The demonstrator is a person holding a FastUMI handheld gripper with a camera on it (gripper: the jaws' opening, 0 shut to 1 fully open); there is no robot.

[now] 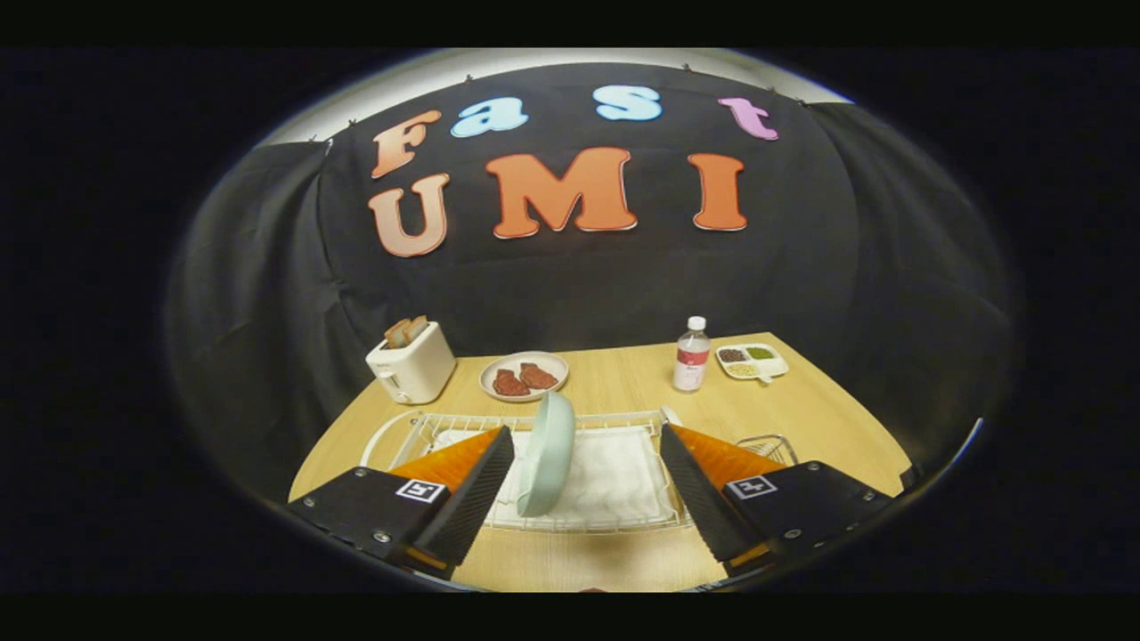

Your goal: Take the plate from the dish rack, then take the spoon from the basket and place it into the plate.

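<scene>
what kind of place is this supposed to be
Probably a mock kitchen counter staged in a cloth-walled booth: a wooden table holds a wire dish rack with a pale green plate on edge, and a toaster with bread. The open tongs flank the plate.

A light wooden table stands against black cloth walls under dim light.

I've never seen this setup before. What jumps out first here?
A pale green plate stands on edge in a white wire dish rack, between the open fingers of the hand-held gripper, touching neither. Beyond the rack on the wooden table sit a white toaster and a water bottle.
</scene>
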